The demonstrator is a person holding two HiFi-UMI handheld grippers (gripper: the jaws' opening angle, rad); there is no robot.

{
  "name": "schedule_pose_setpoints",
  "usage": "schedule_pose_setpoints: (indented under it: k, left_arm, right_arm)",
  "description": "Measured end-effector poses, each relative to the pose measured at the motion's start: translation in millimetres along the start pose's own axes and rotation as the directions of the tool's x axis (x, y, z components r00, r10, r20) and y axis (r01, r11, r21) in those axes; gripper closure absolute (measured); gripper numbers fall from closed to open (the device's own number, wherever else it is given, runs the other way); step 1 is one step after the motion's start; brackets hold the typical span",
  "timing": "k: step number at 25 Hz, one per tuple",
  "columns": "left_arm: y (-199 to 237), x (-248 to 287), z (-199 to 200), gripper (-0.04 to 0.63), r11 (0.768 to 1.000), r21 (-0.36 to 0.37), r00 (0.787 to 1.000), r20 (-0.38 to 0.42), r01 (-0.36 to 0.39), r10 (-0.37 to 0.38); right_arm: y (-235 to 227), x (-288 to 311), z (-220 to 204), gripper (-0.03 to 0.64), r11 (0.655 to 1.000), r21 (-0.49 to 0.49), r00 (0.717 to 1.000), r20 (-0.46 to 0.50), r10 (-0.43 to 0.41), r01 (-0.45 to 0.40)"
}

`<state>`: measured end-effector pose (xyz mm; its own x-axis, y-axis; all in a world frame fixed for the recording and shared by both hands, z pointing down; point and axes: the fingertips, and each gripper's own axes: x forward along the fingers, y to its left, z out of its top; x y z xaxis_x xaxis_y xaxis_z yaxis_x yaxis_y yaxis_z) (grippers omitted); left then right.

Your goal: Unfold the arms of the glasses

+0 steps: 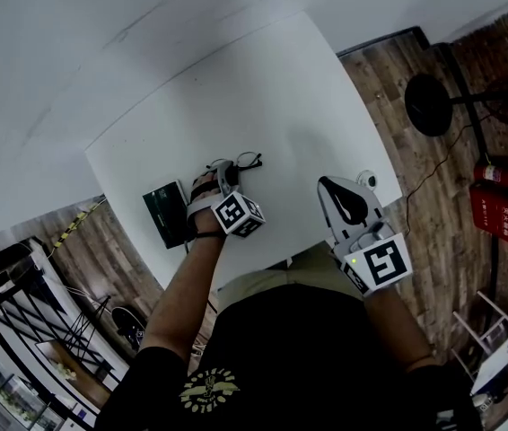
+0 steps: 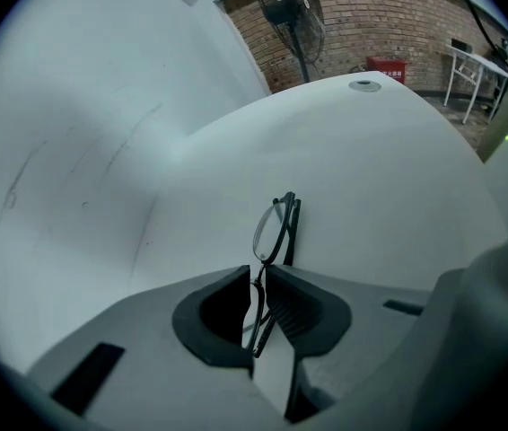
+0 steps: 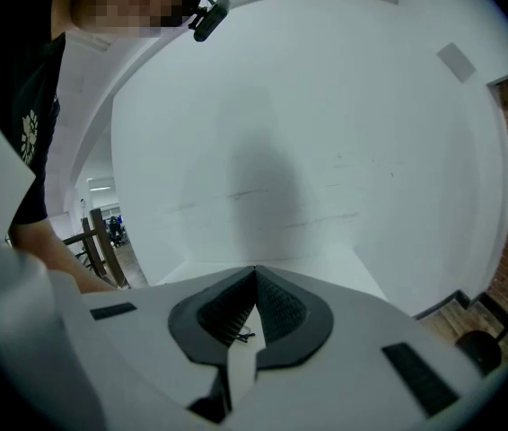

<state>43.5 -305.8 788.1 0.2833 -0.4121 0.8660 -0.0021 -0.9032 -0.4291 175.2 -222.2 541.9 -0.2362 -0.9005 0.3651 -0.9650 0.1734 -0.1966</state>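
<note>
Glasses [image 2: 274,227]: thin dark wire frame, clear oval lens, arm folded behind lens. Held edge-on over near-left part of surface; contact with surface unclear.
Left tongs [image 2: 258,272]: dark ribbed pads clamped on glasses; lower frame hidden between pads.
Right tongs [image 3: 255,272]: ribbed pads together, nothing held, above surface's near edge.
Surface [image 1: 263,88]: smooth matte white, rectangular. Dark flat box [image 1: 166,214] at left edge, detail too small.
Wood-plank floor [image 1: 398,106], brick wall [image 2: 380,16].

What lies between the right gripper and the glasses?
Nothing: the head view shows only bare white table between the right gripper and the glasses, which the left gripper holds.
</note>
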Motion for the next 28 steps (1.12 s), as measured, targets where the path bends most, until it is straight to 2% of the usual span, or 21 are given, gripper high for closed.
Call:
schedule_pose_setpoints:
  k: [2, 5, 10, 13, 15, 17, 19, 22, 25, 28]
  left_arm:
    - [0, 1, -1, 0.545, 1.0, 0.024, 1.0, -0.007, -0.01, 0.01]
    - [8, -10, 4, 0.563, 1.0, -0.011, 1.0, 0.006, -0.019, 0.019]
    - [15, -30, 4, 0.572, 0.989, -0.15, 0.999, 0.042, -0.015, 0.021]
    - [23, -43, 4, 0.574, 0.963, -0.268, 0.996, 0.084, -0.013, 0.037]
    - [28, -55, 7, 0.572, 0.926, -0.378, 0.991, 0.129, 0.009, 0.043]
    - [35, -69, 10, 0.574, 0.872, -0.488, 0.981, 0.184, 0.04, 0.058]
    - [44, -84, 10, 0.574, 0.826, -0.561, 0.97, 0.222, 0.047, 0.095]
    - [52, -105, 9, 0.574, 0.769, -0.638, 0.955, 0.255, 0.05, 0.149]
    - [54, -123, 4, 0.574, 0.73, -0.682, 0.943, 0.267, 0.041, 0.197]
    - [58, -147, -3, 0.574, 0.66, -0.751, 0.93, 0.264, 0.032, 0.256]
  right_arm:
    - [0, -1, 2, 0.615, 1.0, 0.002, 1.0, 0.005, 0.003, -0.003]
    - [-1, -6, 7, 0.615, 1.0, -0.001, 1.0, 0.013, 0.009, -0.009]
    - [-2, -14, 16, 0.615, 1.0, -0.008, 0.999, 0.032, 0.016, -0.016]
    - [-3, -17, 22, 0.615, 0.999, -0.024, 0.999, 0.043, 0.032, -0.031]
    - [-2, -21, 26, 0.615, 0.999, -0.033, 0.998, 0.049, 0.04, -0.038]
    - [1, -22, 29, 0.615, 0.998, -0.045, 0.997, 0.053, 0.055, -0.052]
    - [5, -21, 33, 0.615, 0.995, -0.06, 0.995, 0.056, 0.079, -0.076]
    - [15, -21, 37, 0.615, 0.991, -0.08, 0.992, 0.058, 0.116, -0.111]
    - [29, -21, 41, 0.615, 0.983, -0.105, 0.986, 0.055, 0.157, -0.15]
    - [39, -20, 47, 0.615, 0.975, -0.128, 0.979, 0.063, 0.193, -0.184]
